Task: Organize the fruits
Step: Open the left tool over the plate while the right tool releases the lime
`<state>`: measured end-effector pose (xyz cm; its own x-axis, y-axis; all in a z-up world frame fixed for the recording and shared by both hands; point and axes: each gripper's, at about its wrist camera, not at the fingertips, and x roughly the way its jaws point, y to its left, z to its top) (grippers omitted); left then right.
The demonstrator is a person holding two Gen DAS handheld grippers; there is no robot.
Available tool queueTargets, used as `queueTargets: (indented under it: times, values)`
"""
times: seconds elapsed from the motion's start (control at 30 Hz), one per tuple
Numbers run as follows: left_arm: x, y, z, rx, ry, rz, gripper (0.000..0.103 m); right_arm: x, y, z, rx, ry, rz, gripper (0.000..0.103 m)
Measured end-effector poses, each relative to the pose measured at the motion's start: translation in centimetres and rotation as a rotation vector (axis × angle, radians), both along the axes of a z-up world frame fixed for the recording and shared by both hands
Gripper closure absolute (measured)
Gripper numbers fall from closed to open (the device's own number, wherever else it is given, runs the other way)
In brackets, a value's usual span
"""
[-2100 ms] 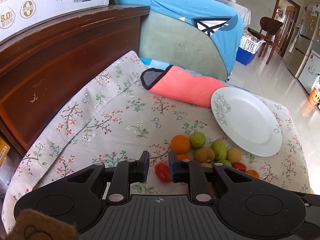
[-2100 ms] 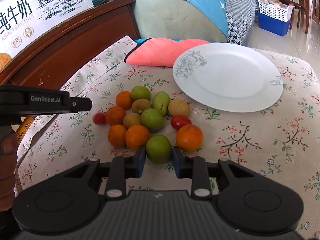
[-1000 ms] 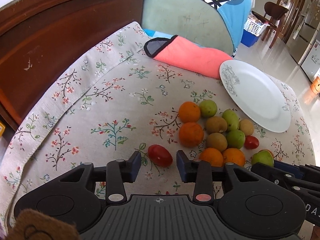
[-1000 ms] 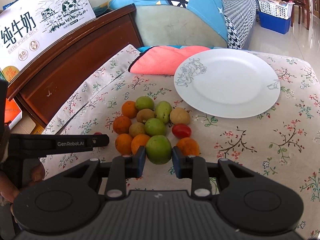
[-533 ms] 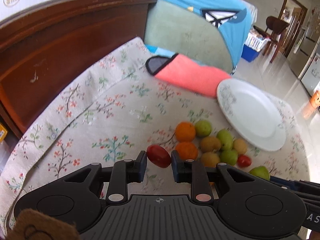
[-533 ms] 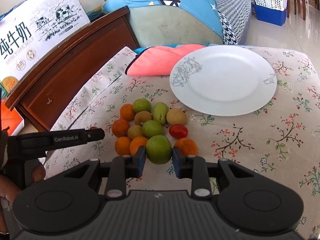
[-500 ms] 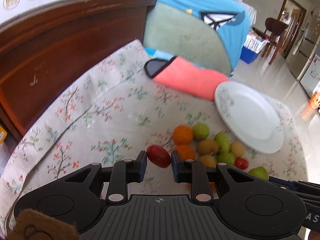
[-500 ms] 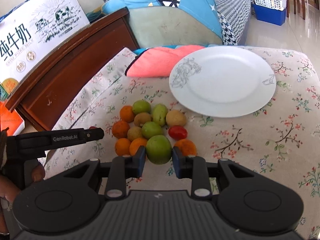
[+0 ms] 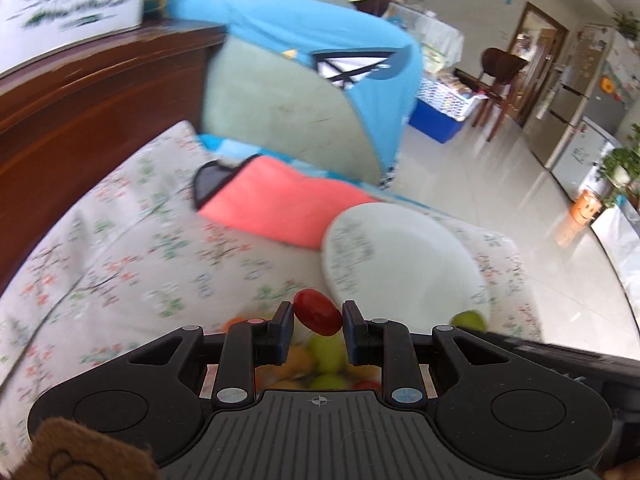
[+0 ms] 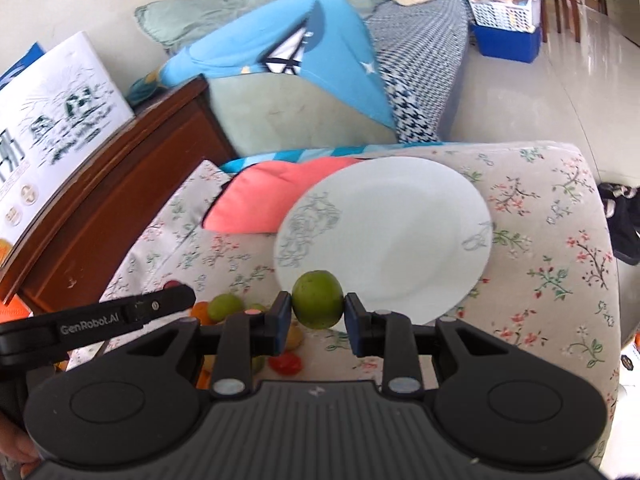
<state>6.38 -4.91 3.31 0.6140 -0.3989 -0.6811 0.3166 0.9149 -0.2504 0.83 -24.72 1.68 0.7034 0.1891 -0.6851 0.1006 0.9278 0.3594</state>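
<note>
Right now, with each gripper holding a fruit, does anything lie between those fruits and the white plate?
Nothing visible does. The right gripper holds the green fruit at the white plate's near rim; the left gripper holds the red tomato just short of it. The plate is bare.

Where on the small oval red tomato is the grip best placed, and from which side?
Across its short middle, coming from above and behind, as the left hand-held gripper does now. The small oval red tomato lies tilted between the pads, long axis slanting across the gap, so squeezing its narrow waist probably seats it best and keeps its ends free.
</note>
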Motion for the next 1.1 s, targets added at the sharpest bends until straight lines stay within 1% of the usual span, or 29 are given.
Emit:
queueTargets:
  times: [0.17, 0.3, 0.4, 0.7, 0.77, 0.83, 0.87, 1.0, 1.03, 1.07, 1.1]
  values:
    - [0.7, -2.3, -0.8, 0.007, -0.005, -0.058, 0.079, 0.5, -1.1, -0.7, -0.007, 0.023, -0.014, 0.074]
    - [1.6, -3.5, -1.4, 0.022, -0.006, -0.084, 0.079, 0.9, -1.8, -1.2, 0.004, 0.039, -0.032, 0.074]
    - [2.2, -4.2, -1.7, 0.019, -0.003, -0.102, 0.079, 1.2, -2.2, -1.6, 0.008, 0.047, -0.042, 0.074]
    - [3.7, -6.2, -3.2, 0.029, 0.020, -0.135, 0.079, 2.6, -3.7, -3.0, 0.068, 0.087, -0.086, 0.074]
    - [4.0, -6.4, -3.5, 0.036, 0.023, -0.128, 0.077, 2.8, -4.0, -3.2, 0.086, 0.095, -0.093, 0.072]
    - [4.2, -6.4, -3.6, 0.038, 0.031, -0.122, 0.077, 2.9, -4.3, -3.2, 0.101, 0.096, -0.100, 0.072]
    - [4.3, -6.3, -3.6, 0.032, 0.035, -0.116, 0.075, 2.9, -4.4, -3.2, 0.104, 0.092, -0.105, 0.072]
    - [4.7, -5.4, -3.1, 0.022, 0.037, -0.065, 0.062, 3.0, -5.3, -2.7, 0.119, 0.079, -0.133, 0.072]
    - [4.7, -5.1, -2.9, 0.021, 0.035, -0.055, 0.061, 2.9, -5.6, -2.6, 0.126, 0.078, -0.144, 0.072]
    - [4.7, -4.8, -2.6, 0.020, 0.033, -0.047, 0.056, 2.9, -5.8, -2.6, 0.132, 0.078, -0.154, 0.071]
    - [4.8, -4.5, -2.3, 0.020, 0.032, -0.038, 0.048, 2.9, -6.0, -2.5, 0.137, 0.080, -0.161, 0.071]
